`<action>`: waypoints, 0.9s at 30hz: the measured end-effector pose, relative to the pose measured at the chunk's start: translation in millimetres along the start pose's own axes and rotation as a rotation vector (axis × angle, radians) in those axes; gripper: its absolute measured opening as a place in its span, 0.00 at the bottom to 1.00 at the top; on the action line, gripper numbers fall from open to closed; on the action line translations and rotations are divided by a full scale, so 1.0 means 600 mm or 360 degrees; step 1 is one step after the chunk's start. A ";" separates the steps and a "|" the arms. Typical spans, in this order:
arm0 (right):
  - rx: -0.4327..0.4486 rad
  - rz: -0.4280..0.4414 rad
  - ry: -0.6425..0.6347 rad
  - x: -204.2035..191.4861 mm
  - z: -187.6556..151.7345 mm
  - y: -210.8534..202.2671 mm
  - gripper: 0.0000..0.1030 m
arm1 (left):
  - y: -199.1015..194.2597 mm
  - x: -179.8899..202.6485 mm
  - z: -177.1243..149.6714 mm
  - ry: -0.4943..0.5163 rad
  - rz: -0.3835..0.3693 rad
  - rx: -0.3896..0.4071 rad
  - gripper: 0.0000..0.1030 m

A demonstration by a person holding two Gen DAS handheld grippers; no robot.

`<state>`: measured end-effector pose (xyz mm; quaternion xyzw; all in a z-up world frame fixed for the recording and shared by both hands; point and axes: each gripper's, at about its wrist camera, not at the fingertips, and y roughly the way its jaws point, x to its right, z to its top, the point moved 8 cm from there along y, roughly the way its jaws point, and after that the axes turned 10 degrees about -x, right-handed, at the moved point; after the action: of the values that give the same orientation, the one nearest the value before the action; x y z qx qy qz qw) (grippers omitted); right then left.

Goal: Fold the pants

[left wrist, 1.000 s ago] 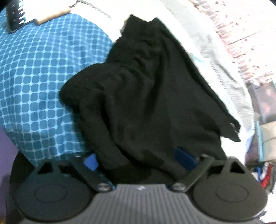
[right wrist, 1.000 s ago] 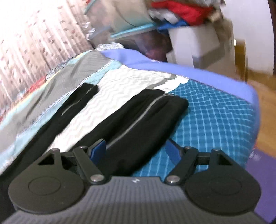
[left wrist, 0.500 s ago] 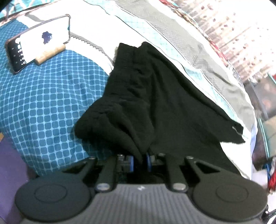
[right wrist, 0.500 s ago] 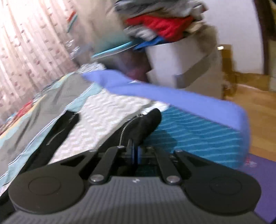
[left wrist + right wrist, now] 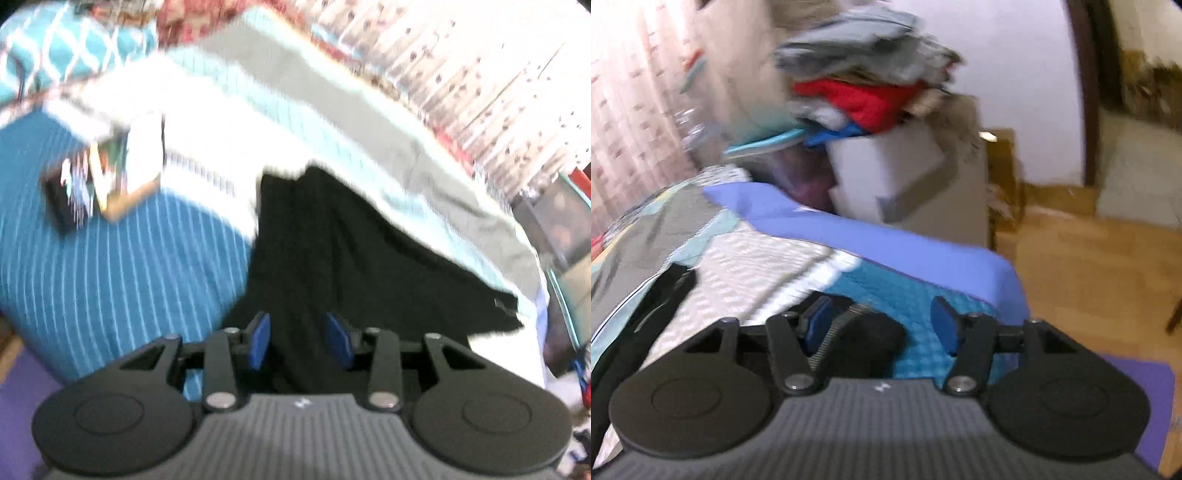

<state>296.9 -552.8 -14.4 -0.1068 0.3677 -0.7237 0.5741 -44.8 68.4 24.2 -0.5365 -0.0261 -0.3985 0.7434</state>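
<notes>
The black pants (image 5: 332, 251) lie spread on the bed in the left wrist view, running away from me toward the right. My left gripper (image 5: 299, 341) is open, its blue pads apart over the near edge of the black cloth. In the right wrist view a black pant leg end with a grey zipper (image 5: 864, 332) lies between the pads of my right gripper (image 5: 882, 325), which is open. Another black strip of the pants (image 5: 661, 295) lies at the left. Both views are blurred.
The bed has a blue patterned cover (image 5: 129, 266) and a white and grey quilt (image 5: 314, 96). A phone on a wooden stand (image 5: 107, 181) stands at the left. A white bin heaped with clothes (image 5: 871, 110) stands past the bed. Wooden floor (image 5: 1089, 266) lies at the right.
Both grippers were shut on the black cloth half a second ago and have opened, letting it go. The bunched fold at the left gripper now lies flatter. Both cameras have tilted up.
</notes>
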 end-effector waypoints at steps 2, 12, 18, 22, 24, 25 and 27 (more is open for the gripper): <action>0.0042 0.0095 -0.0148 -0.057 0.015 -0.032 0.59 | 0.020 0.009 0.050 -0.0035 -0.0039 0.0031 0.34; 0.0096 0.0877 -0.0087 -0.354 0.162 -0.131 0.59 | 0.163 0.008 0.229 -0.0381 -0.0232 0.0075 0.37; 0.0102 0.1049 -0.0113 -0.454 0.197 -0.148 0.60 | 0.169 -0.008 0.212 -0.0288 -0.0166 0.0047 0.37; -0.0012 0.1164 -0.0142 -0.484 0.158 -0.152 0.60 | 0.138 0.008 0.187 -0.0238 -0.0255 0.0002 0.38; -0.0045 0.1192 -0.0198 -0.501 0.136 -0.165 0.60 | 0.126 0.030 0.167 -0.0176 -0.0275 -0.0035 0.38; -0.0057 0.1208 -0.0224 -0.505 0.128 -0.174 0.60 | 0.121 0.039 0.160 -0.0149 -0.0285 -0.0046 0.38; -0.0082 0.1255 -0.0255 -0.508 0.116 -0.193 0.60 | 0.111 0.069 0.142 -0.0078 -0.0327 -0.0073 0.38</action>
<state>346.7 -295.8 192.0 -0.0281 0.3527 -0.4280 0.8317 58.0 121.7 27.7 -0.5574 -0.0900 -0.4599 0.6854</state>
